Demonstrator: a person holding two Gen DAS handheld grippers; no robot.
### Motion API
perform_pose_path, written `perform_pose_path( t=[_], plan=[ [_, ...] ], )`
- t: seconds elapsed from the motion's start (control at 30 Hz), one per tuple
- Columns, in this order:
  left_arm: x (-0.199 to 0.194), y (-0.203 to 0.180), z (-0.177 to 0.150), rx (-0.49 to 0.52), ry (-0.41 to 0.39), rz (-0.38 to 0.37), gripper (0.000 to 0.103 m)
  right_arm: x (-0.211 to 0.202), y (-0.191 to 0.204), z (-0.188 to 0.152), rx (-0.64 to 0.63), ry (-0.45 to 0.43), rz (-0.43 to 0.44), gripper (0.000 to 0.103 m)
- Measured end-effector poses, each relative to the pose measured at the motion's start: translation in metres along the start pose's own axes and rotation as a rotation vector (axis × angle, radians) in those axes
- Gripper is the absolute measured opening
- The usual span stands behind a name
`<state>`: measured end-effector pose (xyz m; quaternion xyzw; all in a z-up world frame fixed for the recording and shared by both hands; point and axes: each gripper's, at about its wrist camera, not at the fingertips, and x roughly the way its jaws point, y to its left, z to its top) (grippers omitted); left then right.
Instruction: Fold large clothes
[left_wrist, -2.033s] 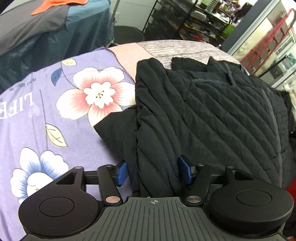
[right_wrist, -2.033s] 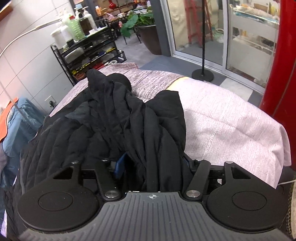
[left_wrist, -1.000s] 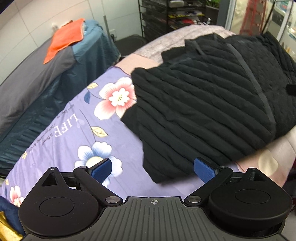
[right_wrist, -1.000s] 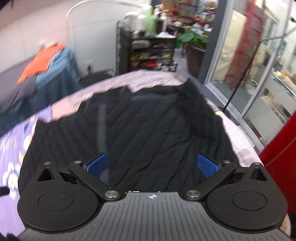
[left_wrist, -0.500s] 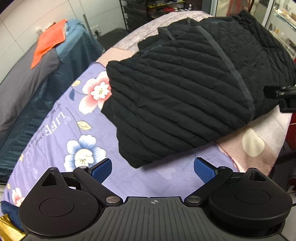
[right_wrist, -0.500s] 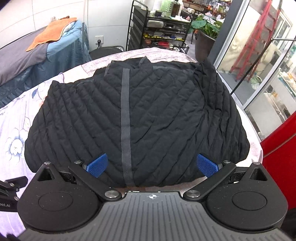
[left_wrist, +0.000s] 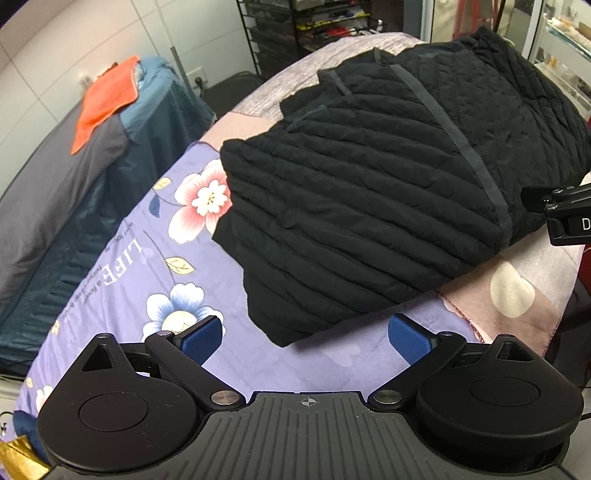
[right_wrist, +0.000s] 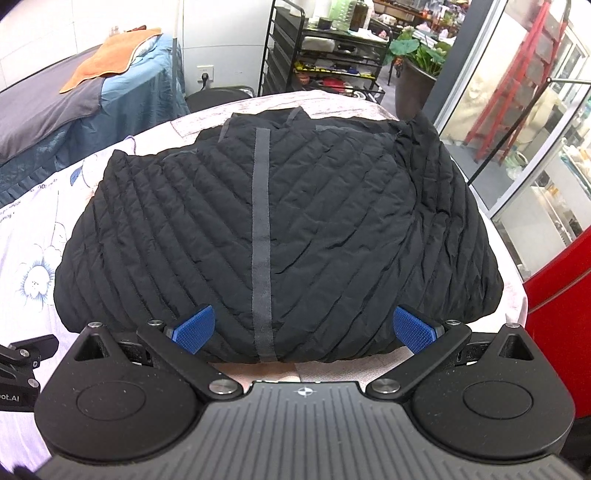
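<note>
Both tongs gape, gripping nothing. Left wrist view: left tongs (left_wrist: 304, 338) hover near the bed (left_wrist: 122, 258) edge, by the quilted black jacket (left_wrist: 369, 221). Right wrist view: right tongs (right_wrist: 303, 328) face its folded-in sleeves; halving it likely remains.

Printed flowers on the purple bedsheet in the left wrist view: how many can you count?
3: a pink-and-white flower beside the black quilted jacket, a blue-and-white flower behind the left gripper, part of one at the lower left. The jacket may hide more.
</note>
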<state>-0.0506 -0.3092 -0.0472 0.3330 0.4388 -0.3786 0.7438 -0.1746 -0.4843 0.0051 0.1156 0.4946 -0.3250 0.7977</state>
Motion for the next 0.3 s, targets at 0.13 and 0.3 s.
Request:
perform_pose_path(
  t=[0.13,0.3],
  plan=[
    [-0.0029,0.0004,-0.0015,0.001,-0.035,-0.009,0.103,0.0003,0.0003,-0.0002,-0.001,0.001,0.002,0.102],
    [-0.0028,-0.0005,0.0001,-0.009,-0.029,-0.039,0.103,0.0006,0.0009,-0.0009,-0.005,0.000,0.001,0.102]
  ],
)
